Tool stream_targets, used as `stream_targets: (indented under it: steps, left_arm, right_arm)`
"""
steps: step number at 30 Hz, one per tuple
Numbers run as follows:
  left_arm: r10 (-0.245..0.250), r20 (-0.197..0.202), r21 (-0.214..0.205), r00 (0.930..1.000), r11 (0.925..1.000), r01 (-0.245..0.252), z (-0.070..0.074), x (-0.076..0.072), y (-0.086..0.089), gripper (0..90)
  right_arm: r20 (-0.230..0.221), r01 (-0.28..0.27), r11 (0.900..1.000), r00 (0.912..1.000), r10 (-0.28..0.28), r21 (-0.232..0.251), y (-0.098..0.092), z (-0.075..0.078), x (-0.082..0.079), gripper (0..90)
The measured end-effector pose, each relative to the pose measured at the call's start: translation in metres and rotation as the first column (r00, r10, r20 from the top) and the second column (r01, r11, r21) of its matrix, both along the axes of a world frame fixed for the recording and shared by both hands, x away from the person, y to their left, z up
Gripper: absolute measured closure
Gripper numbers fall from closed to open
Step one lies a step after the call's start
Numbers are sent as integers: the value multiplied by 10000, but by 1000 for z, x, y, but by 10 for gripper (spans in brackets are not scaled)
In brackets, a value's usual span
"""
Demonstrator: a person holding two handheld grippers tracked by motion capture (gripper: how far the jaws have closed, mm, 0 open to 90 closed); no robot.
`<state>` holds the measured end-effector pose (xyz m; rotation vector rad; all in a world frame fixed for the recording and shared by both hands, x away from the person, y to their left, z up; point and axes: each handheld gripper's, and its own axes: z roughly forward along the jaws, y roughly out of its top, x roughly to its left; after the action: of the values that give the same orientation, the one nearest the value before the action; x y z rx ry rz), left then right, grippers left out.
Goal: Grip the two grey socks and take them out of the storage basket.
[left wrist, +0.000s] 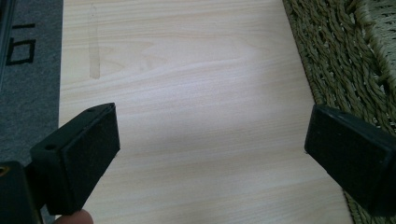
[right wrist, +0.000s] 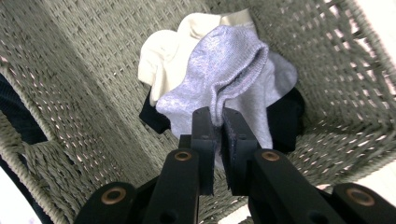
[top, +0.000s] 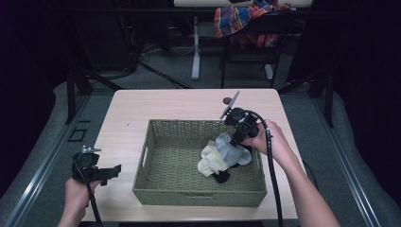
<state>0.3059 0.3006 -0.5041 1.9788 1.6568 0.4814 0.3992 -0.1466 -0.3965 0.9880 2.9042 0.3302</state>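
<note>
Grey sock hangs pinched by a fold of its knit between the closed jaws of the right gripper, above the right end of the woven basket. Inside the basket, under and beside the grey sock, lie a cream sock and a dark sock, and in the high view the grey one seems to touch both. The likely job is lifting the grey sock clear, so the pull should probably go straight up and slowly, watching that the cream sock does not ride along; a small shake just above the basket would shed it if it clings. The pinch looks narrow, on a fold rather than the cuff, so it may slip under a quick swing. Left of the basket, over the bare table, the left gripper waits with its jaws wide apart and nothing between them, free to take the dangling end.
</note>
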Motion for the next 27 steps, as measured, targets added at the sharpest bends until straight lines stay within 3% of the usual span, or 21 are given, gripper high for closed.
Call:
stream_targets:
  steps: [27]
  left_arm:
    - [-18, -35, -34, 10000, 10000, 18, -1, 1, -1, 33]
  right_arm:
    - [308, 599, 9981, 9977, -604, 169, -9, 37, 28, 849]
